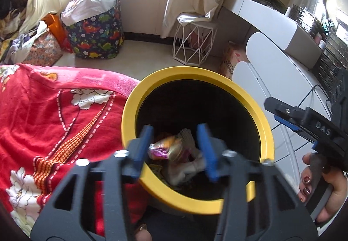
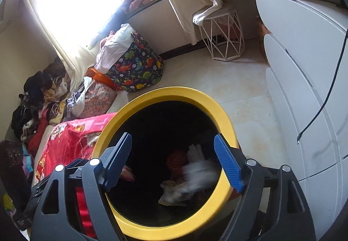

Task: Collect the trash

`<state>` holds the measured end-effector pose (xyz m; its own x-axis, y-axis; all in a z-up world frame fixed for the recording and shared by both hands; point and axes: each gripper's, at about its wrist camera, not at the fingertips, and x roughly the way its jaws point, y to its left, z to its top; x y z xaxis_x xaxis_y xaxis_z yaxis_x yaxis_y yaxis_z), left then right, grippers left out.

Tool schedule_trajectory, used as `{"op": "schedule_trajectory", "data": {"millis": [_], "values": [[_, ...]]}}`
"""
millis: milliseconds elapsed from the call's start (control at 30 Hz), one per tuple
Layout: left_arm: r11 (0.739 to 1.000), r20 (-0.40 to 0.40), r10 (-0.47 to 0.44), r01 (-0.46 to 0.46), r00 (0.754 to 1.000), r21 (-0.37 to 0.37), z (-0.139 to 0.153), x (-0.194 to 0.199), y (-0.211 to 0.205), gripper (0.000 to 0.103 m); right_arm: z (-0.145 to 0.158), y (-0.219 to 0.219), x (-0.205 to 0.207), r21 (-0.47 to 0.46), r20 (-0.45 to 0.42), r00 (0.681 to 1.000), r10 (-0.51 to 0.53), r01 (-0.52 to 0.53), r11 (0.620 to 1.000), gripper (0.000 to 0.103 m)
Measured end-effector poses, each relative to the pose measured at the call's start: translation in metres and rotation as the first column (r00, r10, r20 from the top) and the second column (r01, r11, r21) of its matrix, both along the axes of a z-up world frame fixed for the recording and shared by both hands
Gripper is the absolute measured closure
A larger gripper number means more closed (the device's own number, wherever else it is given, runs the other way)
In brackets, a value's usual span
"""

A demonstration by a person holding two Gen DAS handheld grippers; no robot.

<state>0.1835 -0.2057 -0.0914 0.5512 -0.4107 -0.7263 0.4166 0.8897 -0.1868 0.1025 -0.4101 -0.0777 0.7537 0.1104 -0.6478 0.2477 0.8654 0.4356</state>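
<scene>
Left wrist, landmark: we take the yellow-rimmed bin as our reference; it stands beside the red floral blanket and in front of the white dresser.
Left wrist, tongs: we see the left gripper over the near rim of the bin, its blue pads parted moderately, nothing pinched between them.
Left wrist, trash: a blurred bundle of wrappers, pink, orange and pale, shows between the pads but looks to be inside the bin, seemingly dropping or just landed.
Left wrist, other hand: the right gripper sits off the bin's right edge; from here we cannot tell its opening.
Right wrist, tongs: we see the right gripper above the bin, jaws spread wide and empty.
Right wrist, trash: a blurred white piece lies low in the bin next to something red, over older litter at the bottom.
Step in hand: we judge this to be the release into the bin.
Doing it well: we hold both tongs inside the rim line until the pieces settle, keep the pads apart so nothing clings, then lift straight up without knocking the rim.
Risk: a light wrapper may stick to a ribbed pad and ride out toward the blanket.
</scene>
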Motion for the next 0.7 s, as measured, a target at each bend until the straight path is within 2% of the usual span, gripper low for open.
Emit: {"op": "schedule_trajectory", "data": {"millis": [67, 267, 400, 533, 700], "values": [[1.000, 0.009, 0.002, -0.002, 1.000, -0.003, 0.001, -0.001, -0.002, 0.038, 0.002, -0.002, -0.002, -0.012, 0.001, 1.000, -0.006, 0.006, 1.000, 0.024], [0.999, 0.025, 0.047, -0.047, 0.999, -0.018, 0.009, -0.008, 0.012, 0.015, 0.015, 0.008, -0.013, -0.083, 0.066, 0.997, 0.037, -0.031, 0.996, 0.016], [0.996, 0.056, 0.088, -0.088, 0.995, -0.016, 0.019, -0.017, 0.031, 0.011, 0.028, 0.023, -0.024, -0.147, 0.130, 0.987, 0.091, -0.071, 0.987, 0.007], [0.988, 0.088, 0.151, -0.149, 0.985, -0.026, 0.029, -0.031, 0.057, 0.011, 0.038, 0.040, -0.037, -0.198, 0.181, 0.974, 0.137, -0.100, 0.975, 0.007], [0.971, 0.143, 0.240, -0.236, 0.960, -0.045, 0.042, -0.055, 0.094, 0.011, 0.047, 0.066, -0.047, -0.239, 0.229, 0.955, 0.190, -0.135, 0.962, 0.007]]}}
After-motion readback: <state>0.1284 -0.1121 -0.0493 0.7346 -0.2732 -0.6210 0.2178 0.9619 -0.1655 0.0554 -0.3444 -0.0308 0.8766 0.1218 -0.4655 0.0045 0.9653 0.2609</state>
